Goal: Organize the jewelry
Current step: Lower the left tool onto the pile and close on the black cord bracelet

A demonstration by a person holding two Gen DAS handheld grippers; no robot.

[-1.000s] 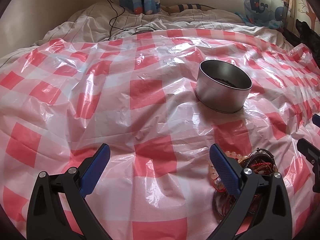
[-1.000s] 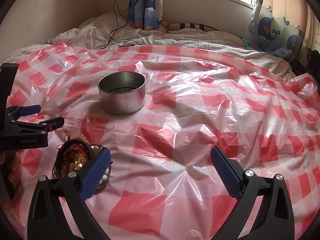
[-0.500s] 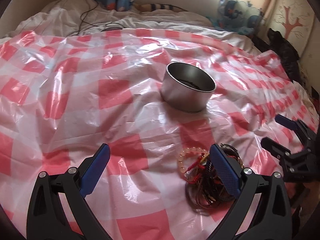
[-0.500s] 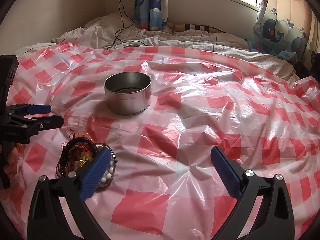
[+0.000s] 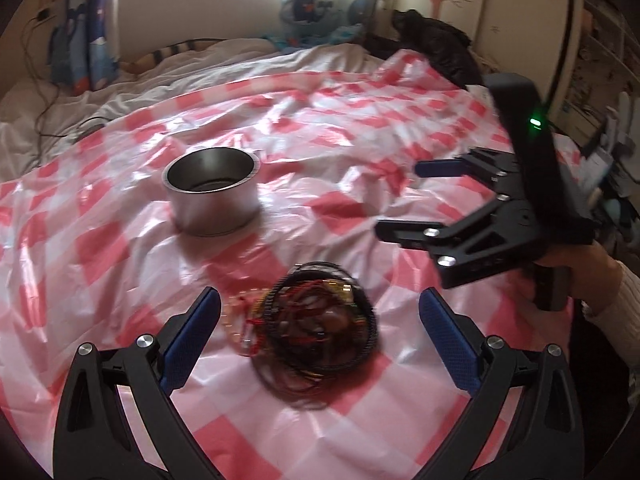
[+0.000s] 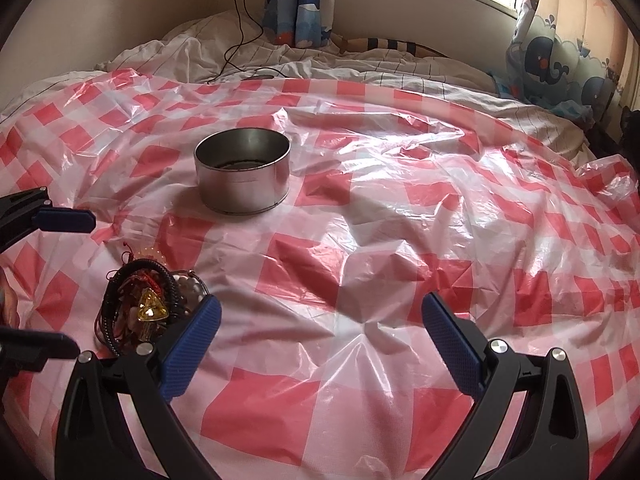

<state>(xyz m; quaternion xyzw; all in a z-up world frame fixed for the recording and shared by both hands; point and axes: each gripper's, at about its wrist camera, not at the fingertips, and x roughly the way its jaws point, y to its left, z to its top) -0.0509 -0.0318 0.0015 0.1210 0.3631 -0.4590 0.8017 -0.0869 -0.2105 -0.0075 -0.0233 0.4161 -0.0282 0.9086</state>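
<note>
A tangled pile of jewelry, with dark cords, red threads and beads, lies on the red-and-white checked plastic sheet. My left gripper is open and empty, its jaws on either side of the pile, just above it. A round metal tin stands behind the pile, with something dark inside. My right gripper is open and empty over bare sheet. It also shows in the left wrist view to the right of the pile. In the right wrist view the pile lies at lower left and the tin beyond it.
The sheet covers a bed with a rumpled white duvet at the back. A black charging cable trails over the bedding. Whale-print curtains hang at the right. A dark bundle lies at the far right edge.
My left gripper has swung right and forward, so the jewelry pile now sits between its jaws. My right gripper has crept forward slightly. Both stay open.
</note>
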